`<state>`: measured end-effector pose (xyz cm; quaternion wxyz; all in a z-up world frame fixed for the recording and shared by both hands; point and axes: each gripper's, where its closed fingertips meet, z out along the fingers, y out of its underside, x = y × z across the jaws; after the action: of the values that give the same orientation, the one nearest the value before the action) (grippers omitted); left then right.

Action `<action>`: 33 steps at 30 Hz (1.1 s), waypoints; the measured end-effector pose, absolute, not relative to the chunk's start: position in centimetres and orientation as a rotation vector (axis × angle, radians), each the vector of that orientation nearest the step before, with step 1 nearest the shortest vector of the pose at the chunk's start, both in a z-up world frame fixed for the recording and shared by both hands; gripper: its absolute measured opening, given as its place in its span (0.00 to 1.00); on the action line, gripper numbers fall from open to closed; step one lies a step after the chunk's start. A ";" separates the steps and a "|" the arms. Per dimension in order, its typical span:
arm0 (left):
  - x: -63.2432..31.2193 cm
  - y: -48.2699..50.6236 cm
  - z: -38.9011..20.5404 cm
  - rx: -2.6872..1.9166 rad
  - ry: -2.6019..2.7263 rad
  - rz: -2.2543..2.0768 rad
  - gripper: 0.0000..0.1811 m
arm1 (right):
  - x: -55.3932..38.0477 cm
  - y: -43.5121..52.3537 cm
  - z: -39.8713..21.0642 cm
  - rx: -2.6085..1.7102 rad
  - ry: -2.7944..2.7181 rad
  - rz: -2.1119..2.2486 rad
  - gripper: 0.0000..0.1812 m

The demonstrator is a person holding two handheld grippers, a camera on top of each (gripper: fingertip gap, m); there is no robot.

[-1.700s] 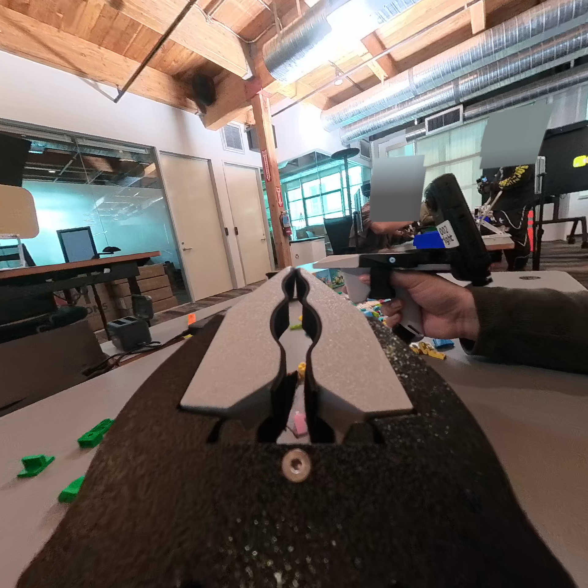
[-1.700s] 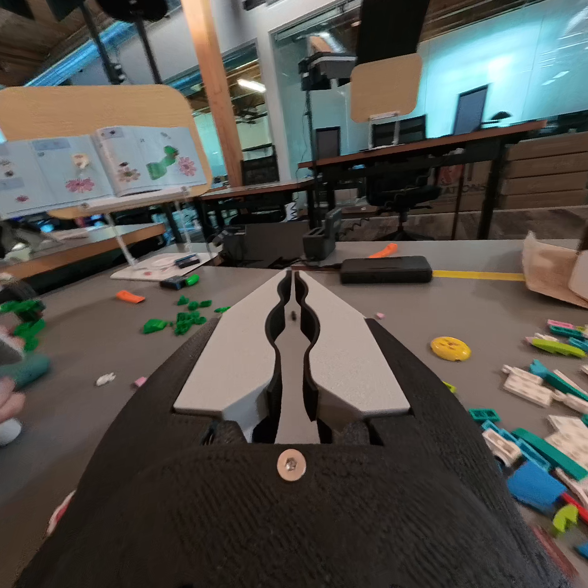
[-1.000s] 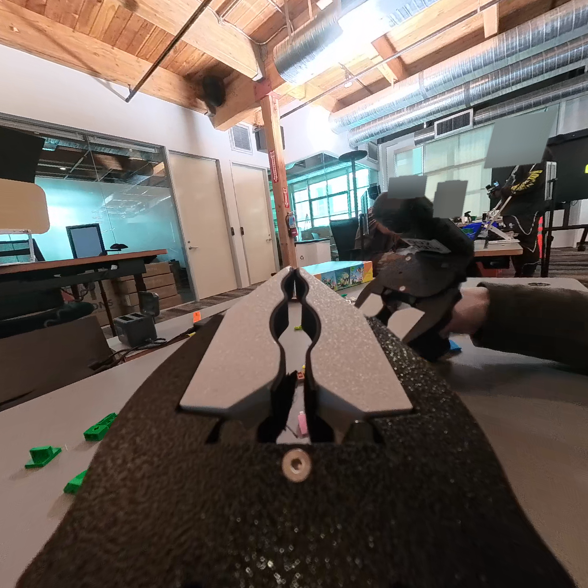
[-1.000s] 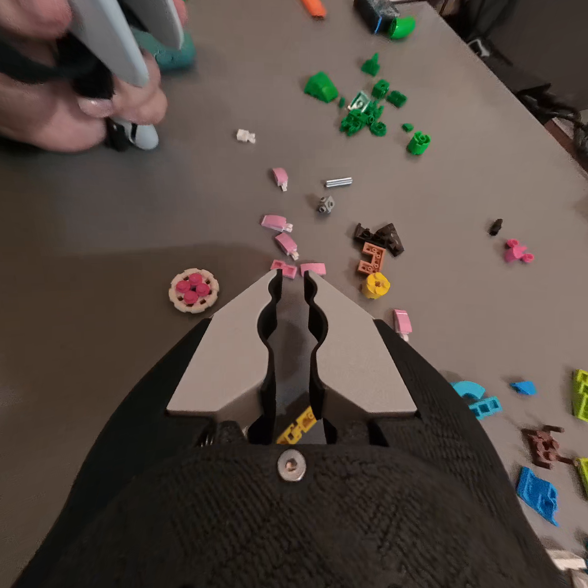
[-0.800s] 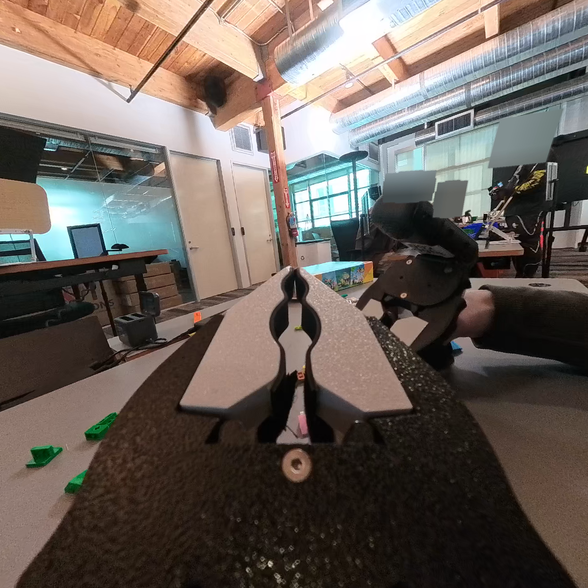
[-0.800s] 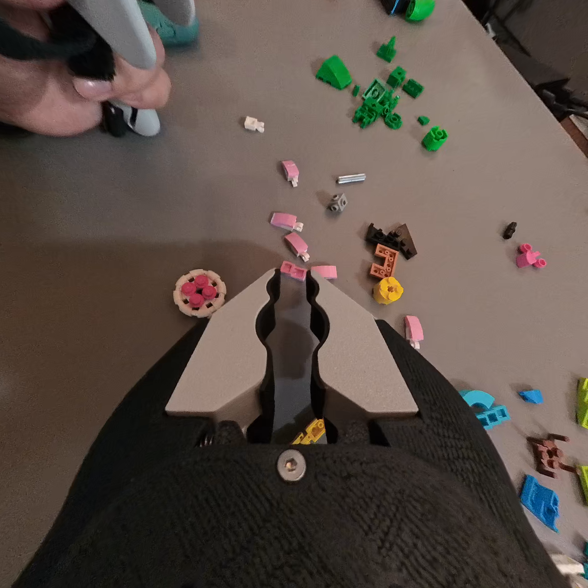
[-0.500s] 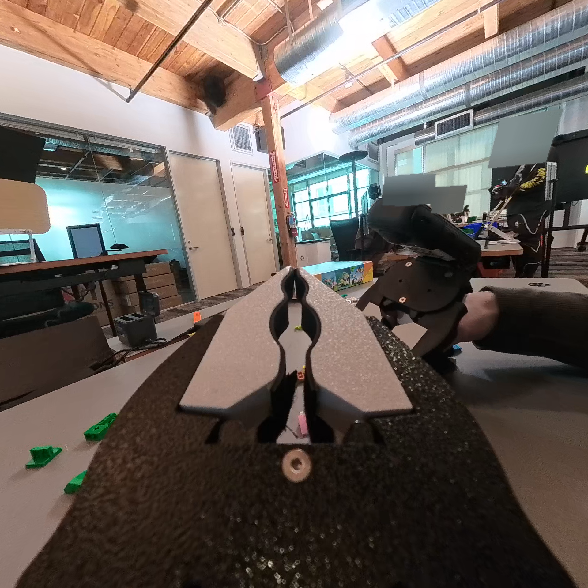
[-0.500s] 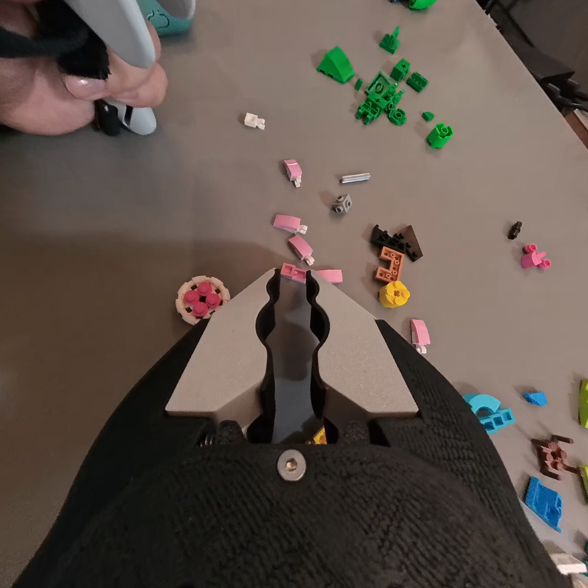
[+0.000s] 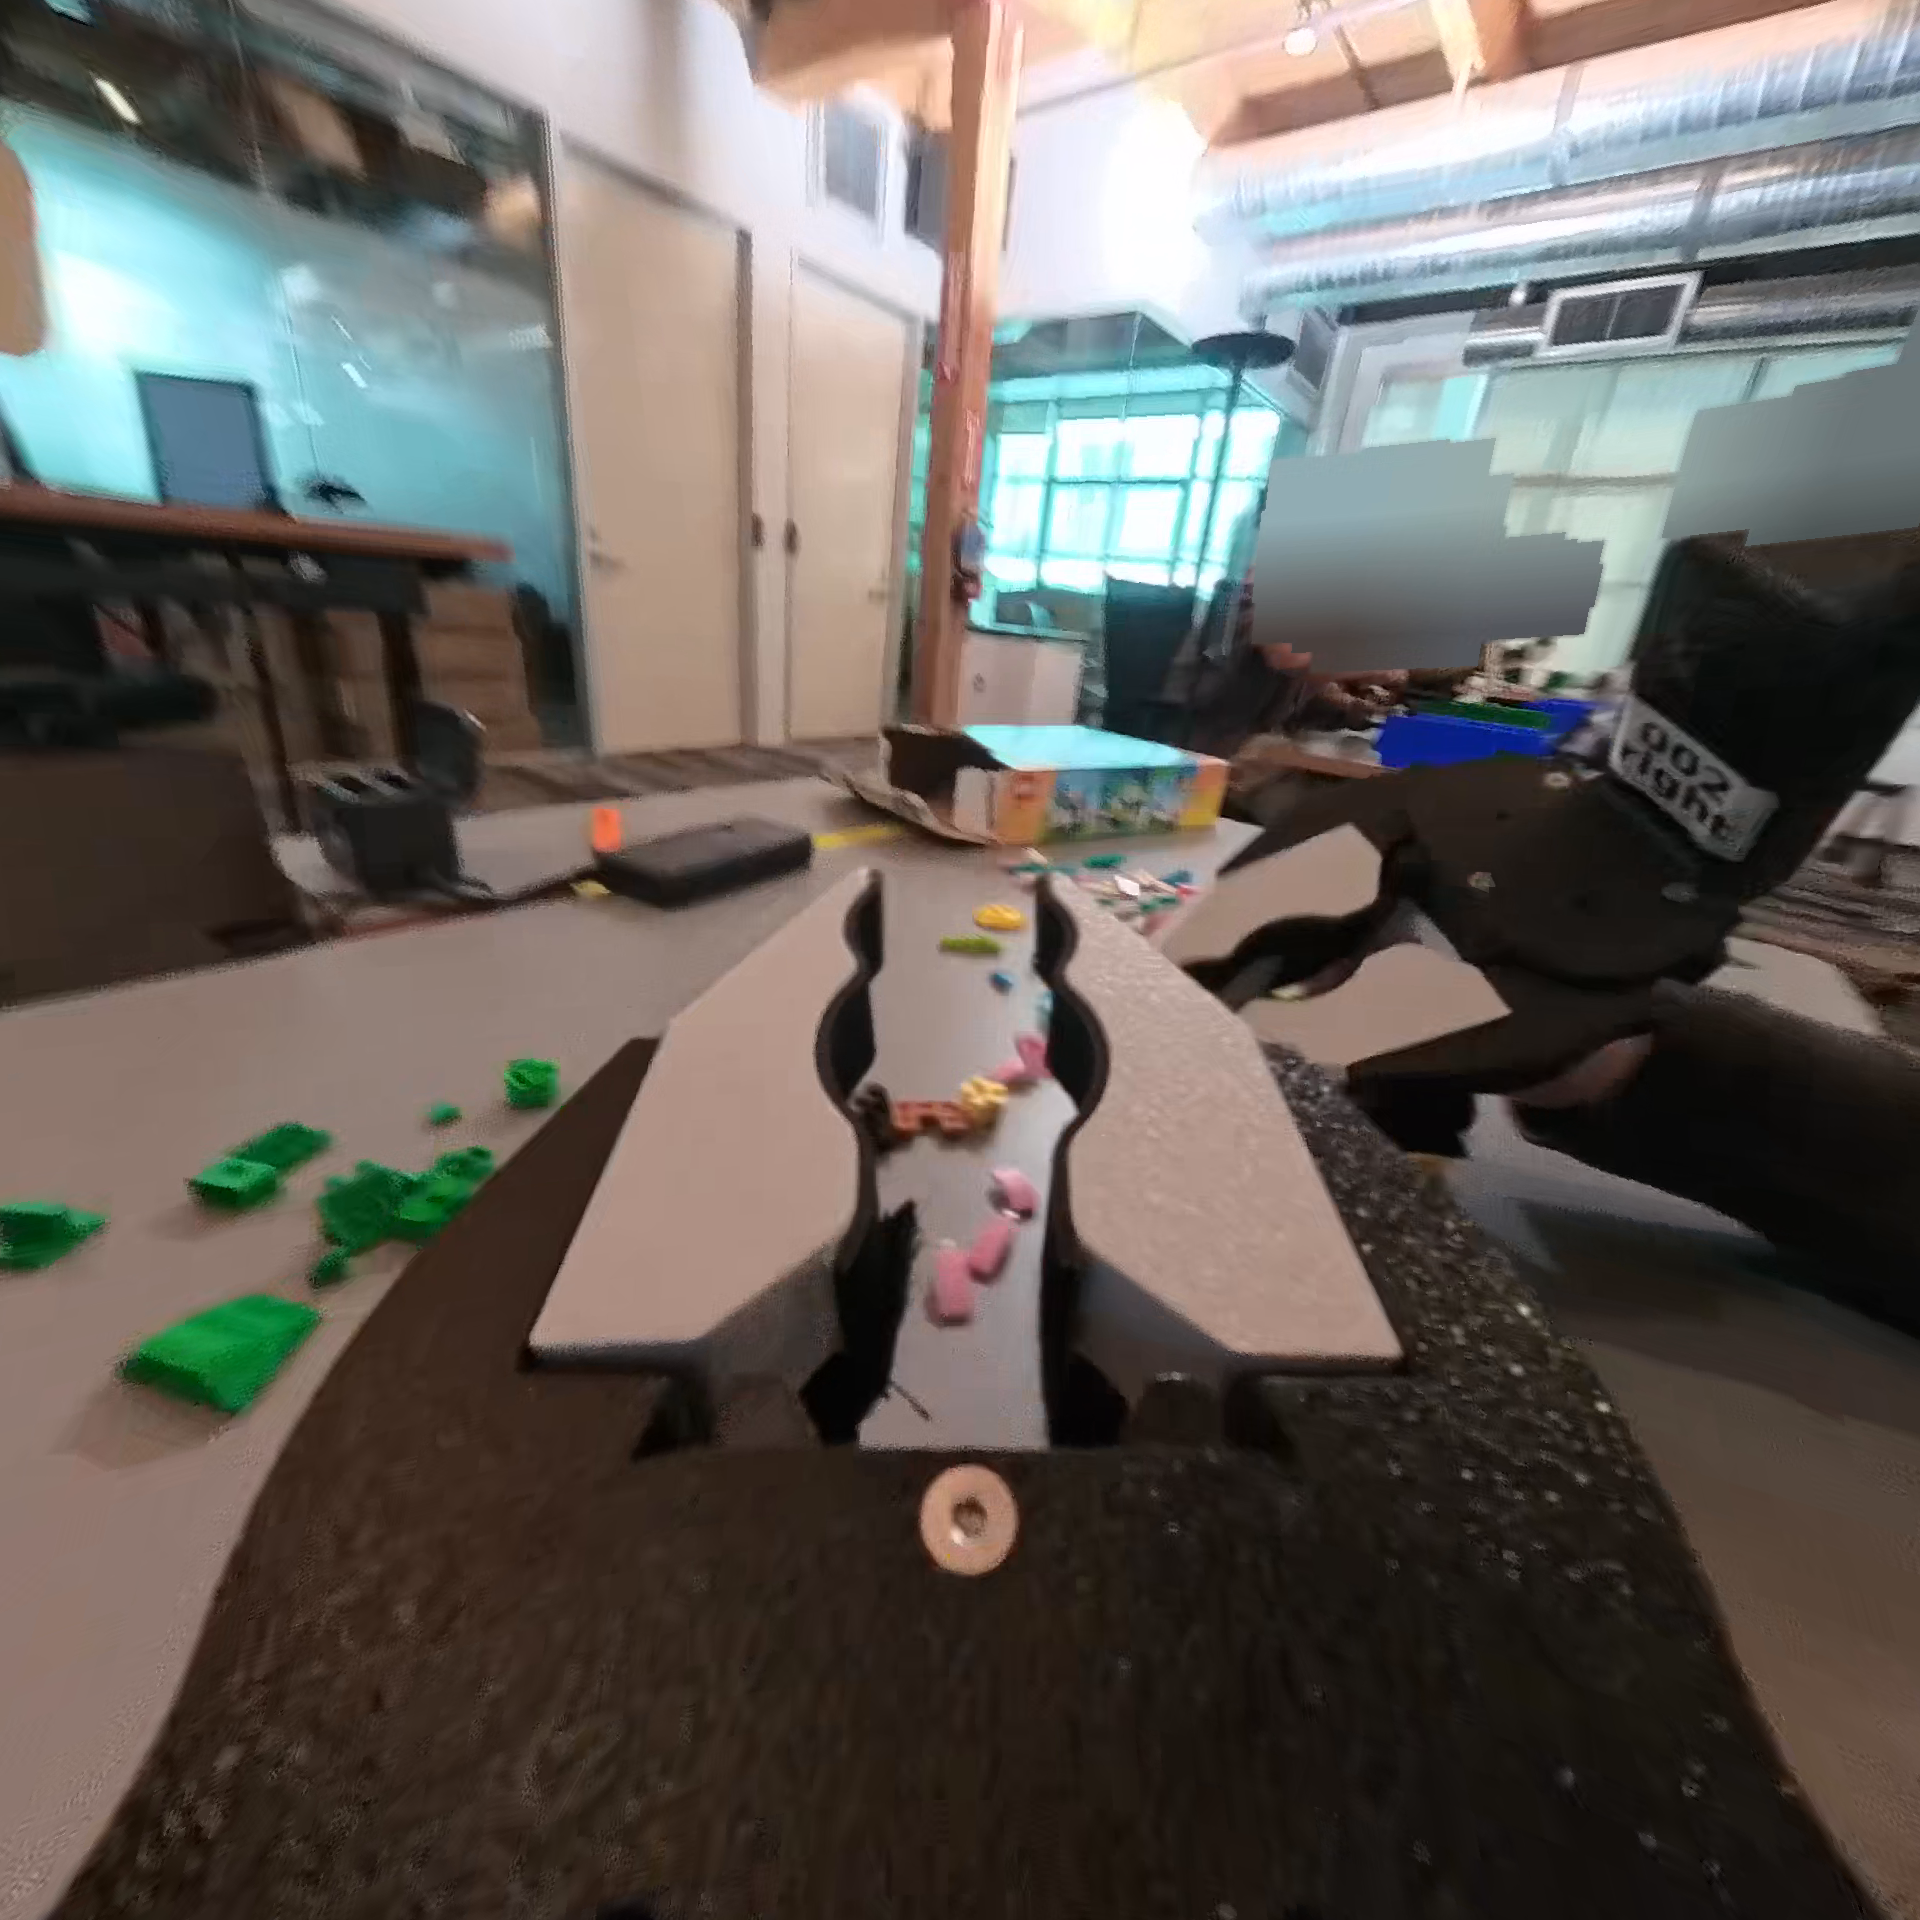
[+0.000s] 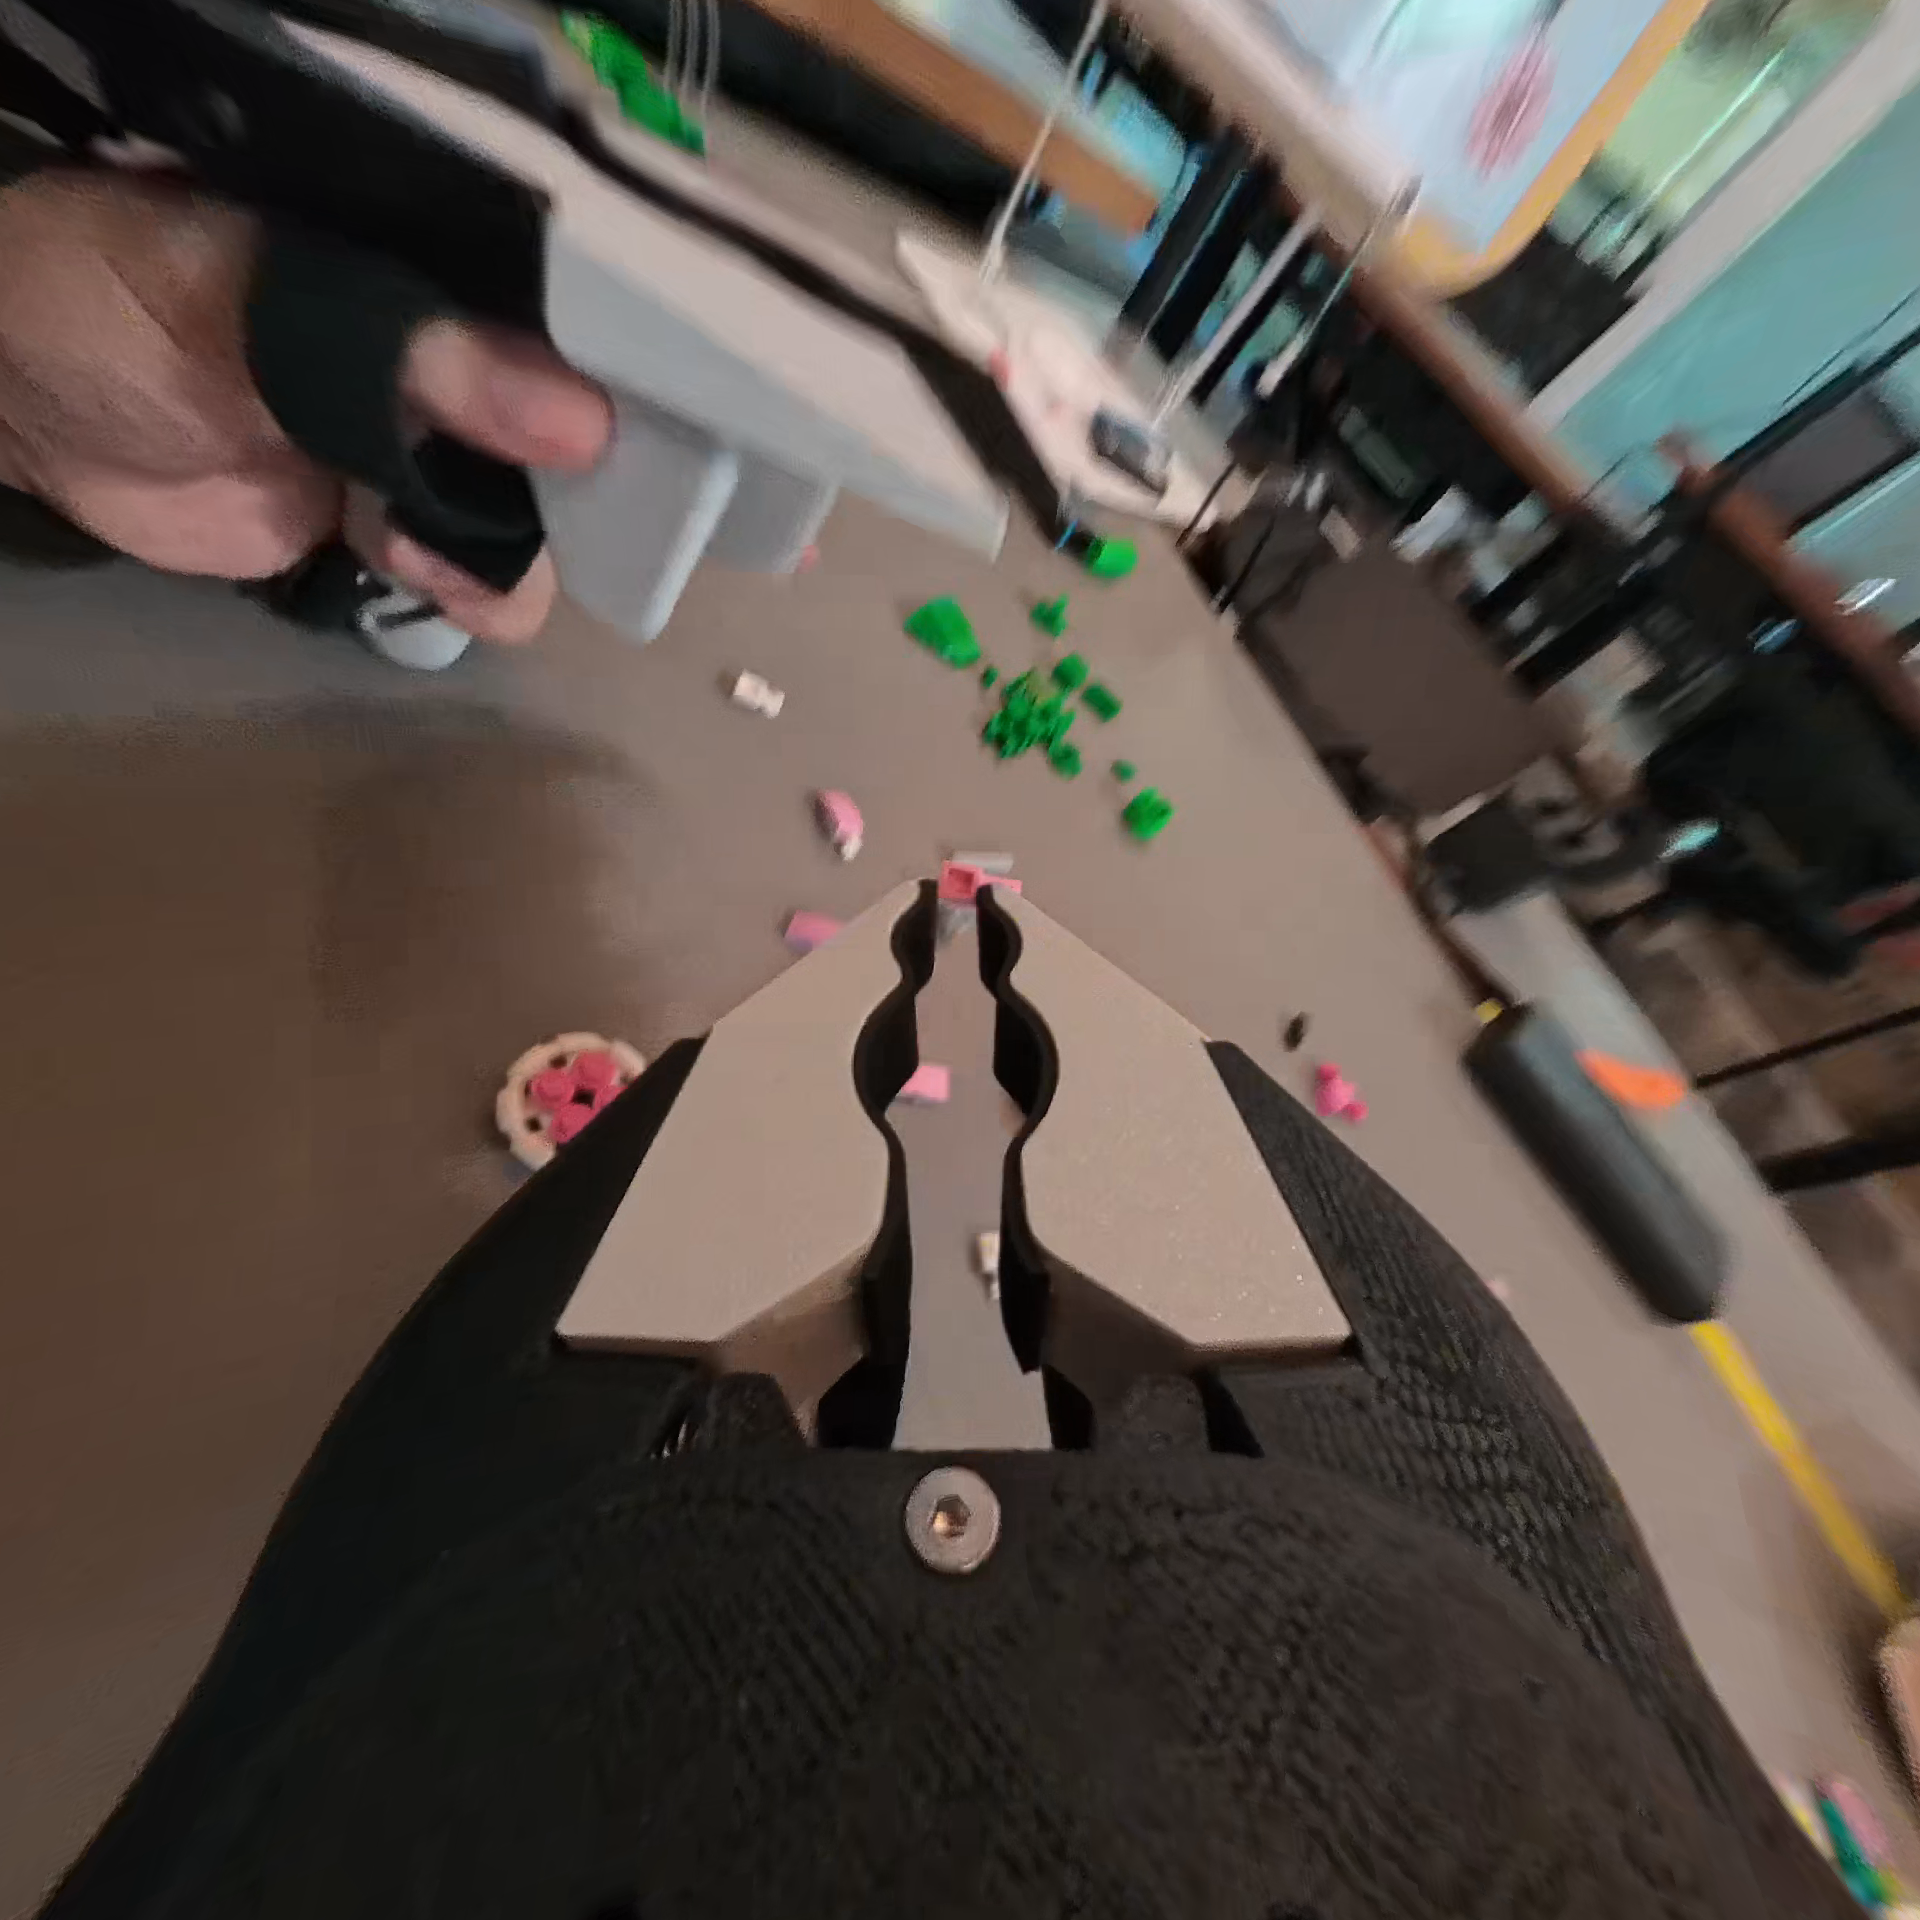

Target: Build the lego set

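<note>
Two hand-held tongs work over a grey bench [image 9: 260, 997] strewn with lego pieces. The right tongs [image 10: 951, 896] are nearly closed, pinching a small pink lego piece [image 10: 964, 881] at their tips, lifted above the bench. The left tongs [image 9: 956, 894] stand open with a wide gap and hold nothing. Below them lie pink pieces [image 9: 971, 1262] and a brown and yellow cluster [image 9: 935, 1112]; green pieces [image 9: 395, 1195] lie to their left. A round tan piece with red studs [image 10: 566, 1091] rests just left of the right tongs. A colourful box [image 9: 1081, 795] sits at the far edge.
</note>
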<state>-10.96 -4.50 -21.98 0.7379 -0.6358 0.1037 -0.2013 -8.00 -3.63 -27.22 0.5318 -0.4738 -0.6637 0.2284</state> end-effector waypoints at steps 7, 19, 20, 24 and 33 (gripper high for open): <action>-8.2 -5.1 -22.9 -1.488 0.189 -0.937 0.19 | -8.0 -6.1 -23.4 -0.768 -1.503 0.468 0.04; -6.6 -6.1 -22.6 -1.458 0.259 -1.122 0.03 | -7.7 -6.9 -22.6 -0.685 -1.485 0.470 0.04; -6.6 -6.1 -22.6 -1.458 0.262 -1.134 0.01 | -7.7 -6.8 -22.7 -0.684 -1.487 0.468 0.04; -6.5 -6.1 -22.7 -1.464 0.278 -1.113 0.01 | -7.6 -6.9 -22.5 -0.653 -1.479 0.454 0.05; -8.3 -5.1 -27.0 -1.728 0.561 -0.559 0.01 | -6.2 -2.8 -21.8 -0.898 -1.333 0.524 0.12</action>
<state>-8.33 -5.07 -27.00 0.5812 -0.7398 0.2400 -0.2393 -6.22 -2.78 -21.79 0.6636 -0.3973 -0.5899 0.2319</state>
